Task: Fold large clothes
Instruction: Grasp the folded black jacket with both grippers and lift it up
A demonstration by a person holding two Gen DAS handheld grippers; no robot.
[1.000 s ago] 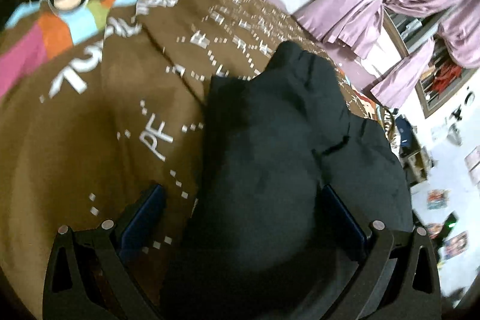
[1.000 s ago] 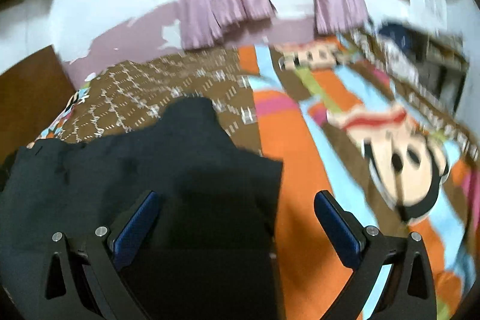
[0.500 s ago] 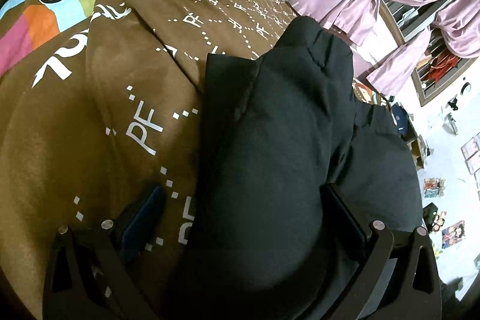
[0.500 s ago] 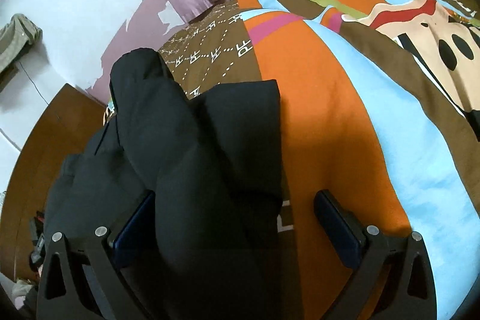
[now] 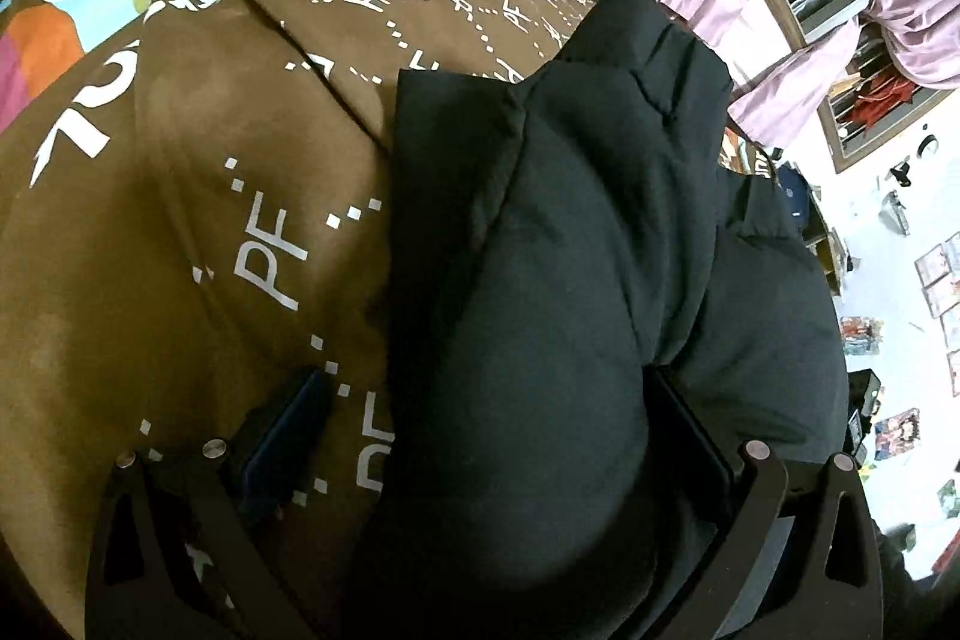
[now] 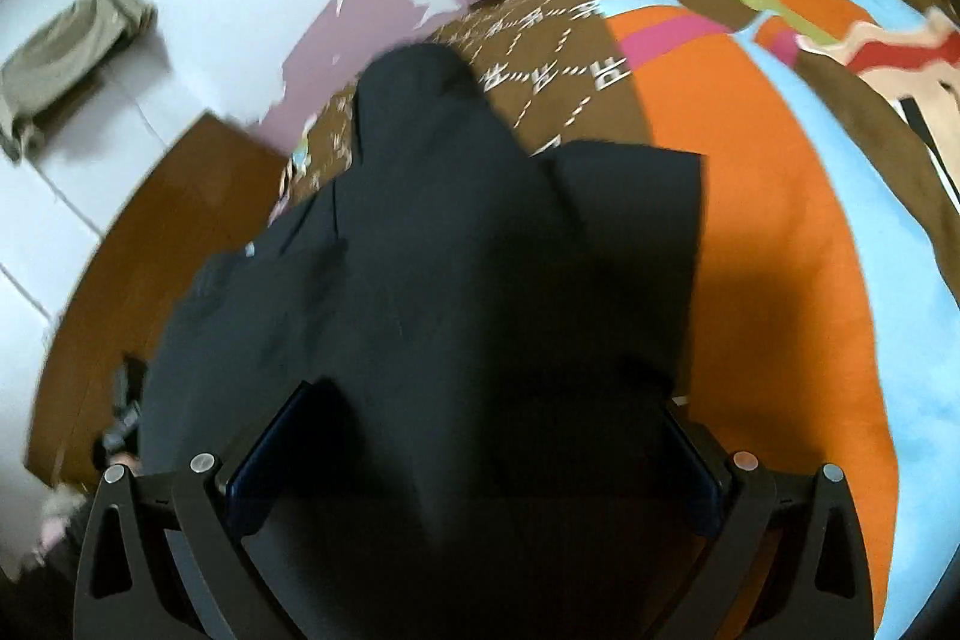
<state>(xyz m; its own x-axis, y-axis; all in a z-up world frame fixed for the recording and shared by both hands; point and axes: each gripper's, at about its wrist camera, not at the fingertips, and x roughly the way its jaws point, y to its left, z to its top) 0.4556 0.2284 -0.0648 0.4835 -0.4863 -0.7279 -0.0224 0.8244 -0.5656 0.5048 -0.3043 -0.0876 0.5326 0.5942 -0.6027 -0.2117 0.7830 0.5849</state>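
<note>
Jacket (image 5: pixel 540 280) on bed (image 5: pixel 180 220): we keep both hand-held grippers, left (image 5: pixel 486 436) and right (image 6: pixel 480 448), spread wide over it, holding nothing, probably to gather the bulk for folding.

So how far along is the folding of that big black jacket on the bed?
Partly done, it seems. The black jacket lies on the bedspread with one part laid over the body, so a first fold looks made. Both the left tongs and the right tongs are open around its thick bulk, not pinching it. Left: folding it into a flat, compact bundle; it is lumpy.
</note>
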